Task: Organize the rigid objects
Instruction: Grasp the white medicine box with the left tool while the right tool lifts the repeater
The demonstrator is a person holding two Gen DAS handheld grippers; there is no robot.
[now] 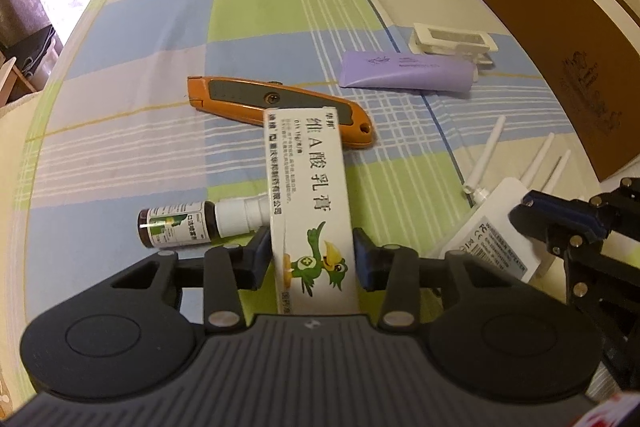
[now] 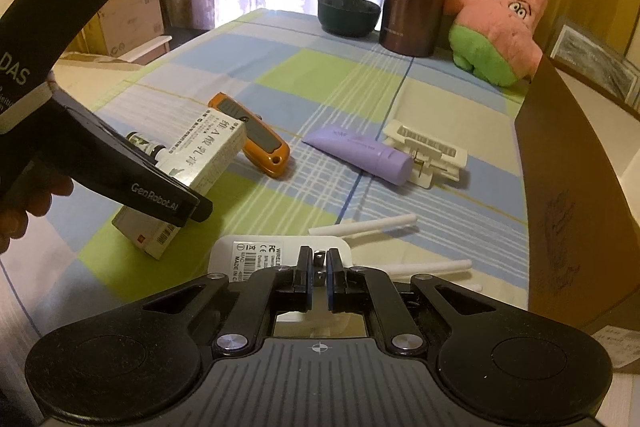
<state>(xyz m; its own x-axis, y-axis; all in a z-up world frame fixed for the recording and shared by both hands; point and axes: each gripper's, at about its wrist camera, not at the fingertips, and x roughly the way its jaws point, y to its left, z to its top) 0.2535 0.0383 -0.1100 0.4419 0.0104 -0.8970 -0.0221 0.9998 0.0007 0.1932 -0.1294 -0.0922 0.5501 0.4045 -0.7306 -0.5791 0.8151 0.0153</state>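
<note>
Tools (image 1: 312, 259) (image 2: 319, 281) grip ointment box (image 1: 308, 195) and router's plug (image 2: 319, 263).

"GenRobot.AI" on left tongs (image 2: 182, 209); "MADE IN" on repeater (image 2: 256, 255).

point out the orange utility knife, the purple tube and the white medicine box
orange utility knife (image 1: 256, 95): left wrist view, on its grey grip inlay
purple squeeze tube (image 1: 400, 71): left wrist view, mid body
white cardboard medicine box (image 1: 310, 195): left wrist view, printed top face
</note>
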